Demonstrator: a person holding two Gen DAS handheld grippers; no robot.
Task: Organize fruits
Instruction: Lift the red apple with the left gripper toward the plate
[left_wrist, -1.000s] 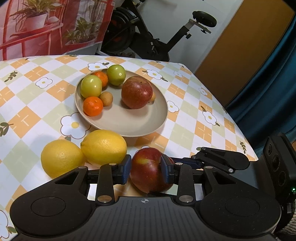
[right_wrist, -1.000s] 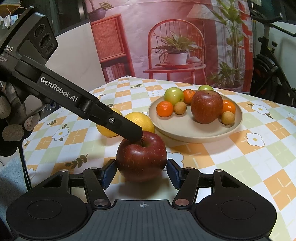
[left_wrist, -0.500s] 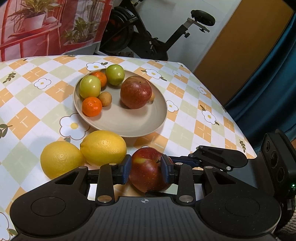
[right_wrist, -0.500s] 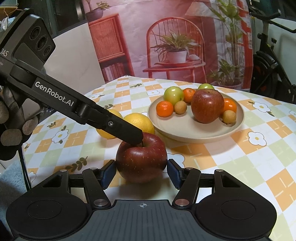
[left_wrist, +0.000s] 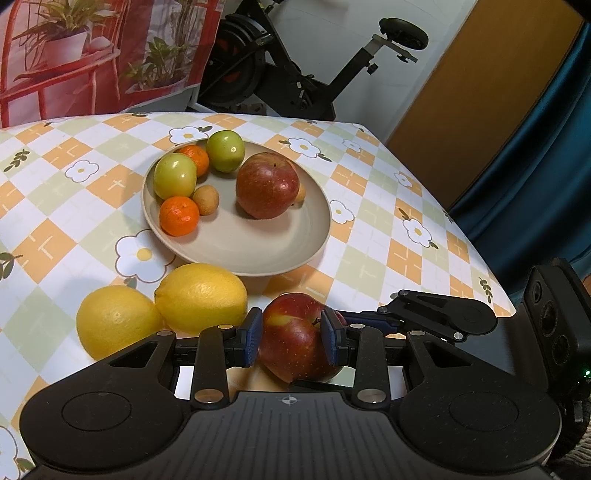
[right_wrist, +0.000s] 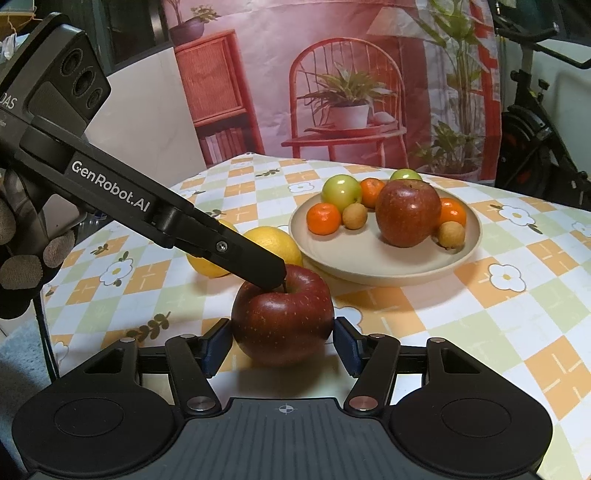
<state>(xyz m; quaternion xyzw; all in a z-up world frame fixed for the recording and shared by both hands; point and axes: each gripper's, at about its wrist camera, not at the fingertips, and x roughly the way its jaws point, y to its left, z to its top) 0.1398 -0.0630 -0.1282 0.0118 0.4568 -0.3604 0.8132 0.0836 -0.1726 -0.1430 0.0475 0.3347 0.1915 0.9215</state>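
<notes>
Between the blue pads of the left gripper (left_wrist: 291, 339) sits the red apple (left_wrist: 295, 354). The jaws are drawn narrow, with both pads against the upper part of the fruit beside its stem. From the right wrist view, one left finger lies across the apple's crown, and the fruit appears to rest on the tablecloth (left_wrist: 369, 251). The right gripper (right_wrist: 282, 347) straddles the same apple from the other side. Its jaws are wider than the fruit: the left pad is touching or nearly so, the right pad just clear, so we treat this gripper as not gripping.

We judge the apple to be firm, fairly heavy for its size and smooth-skinned. A grip high near the stem can roll it or let it slip, so we prefer to seat the pads across its widest band. We also keep the squeeze moderate, since hard pressure could bruise the flesh.

Just left of the left gripper's fingers lie two lemons (left_wrist: 201, 295), touching each other. Ahead of both grippers stands the beige plate (left_wrist: 236, 258). It already carries a second apple (left_wrist: 267, 184), two green fruits, oranges and small brown fruits. Bare plate remains on the side nearest the grippers, and we judge that to be the likely spot to set the fruit down.
</notes>
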